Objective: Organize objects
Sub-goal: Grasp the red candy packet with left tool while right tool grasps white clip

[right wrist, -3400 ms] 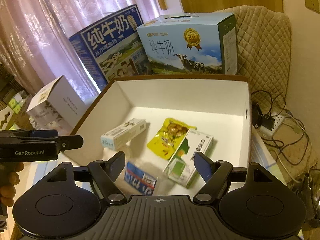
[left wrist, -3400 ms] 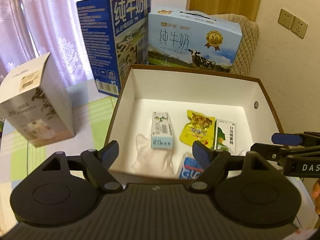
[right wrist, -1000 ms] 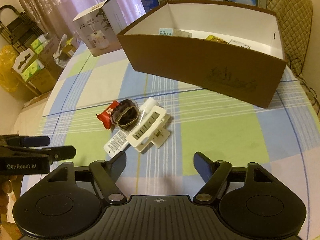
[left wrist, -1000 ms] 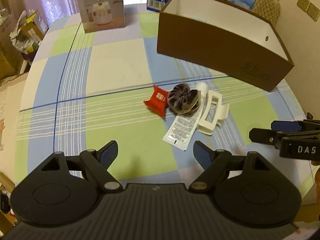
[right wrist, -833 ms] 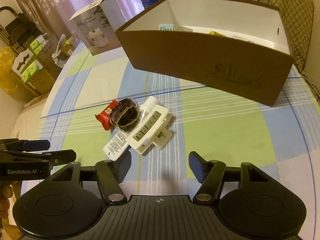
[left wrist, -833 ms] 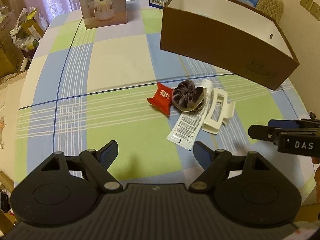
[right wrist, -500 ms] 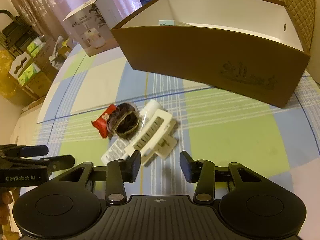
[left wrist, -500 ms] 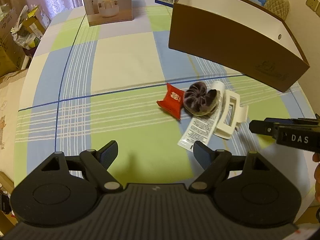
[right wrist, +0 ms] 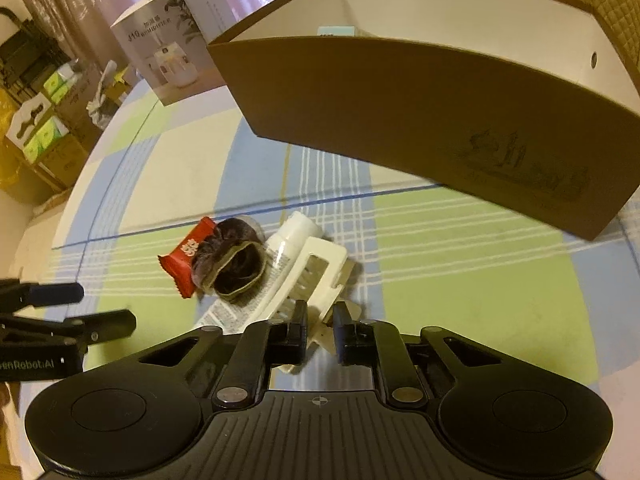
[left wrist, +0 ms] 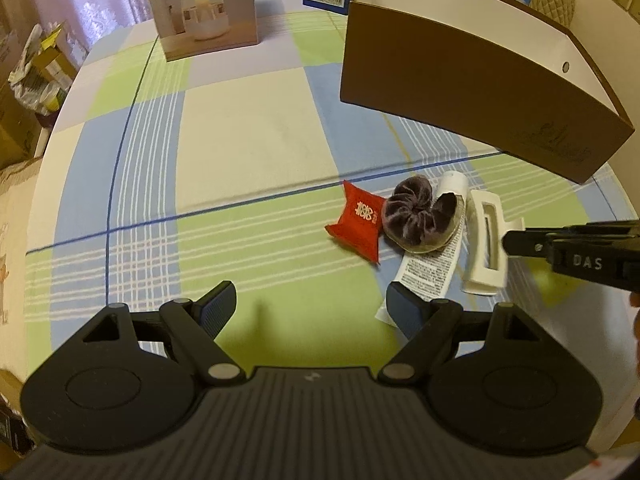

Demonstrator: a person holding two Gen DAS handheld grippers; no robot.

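A small pile lies on the checked tablecloth: a red snack packet, a purple scrunchie, a white tube and a white hair clip. My right gripper is down at the near end of the hair clip, its fingers drawn in on the clip's handle. The same gripper enters the left wrist view from the right. My left gripper stands open above bare cloth, left of the pile, holding nothing. The scrunchie partly covers the tube and the red packet.
A brown box with white inner walls stands behind the pile, a few items inside. A humidifier carton sits at the back left. Milk cartons stand behind the box. Cardboard boxes crowd the floor past the table's left edge.
Both grippers pulled back from over the box and dropped toward the pile. The right gripper's fingers went from wide open to closed on the hair clip's near end.
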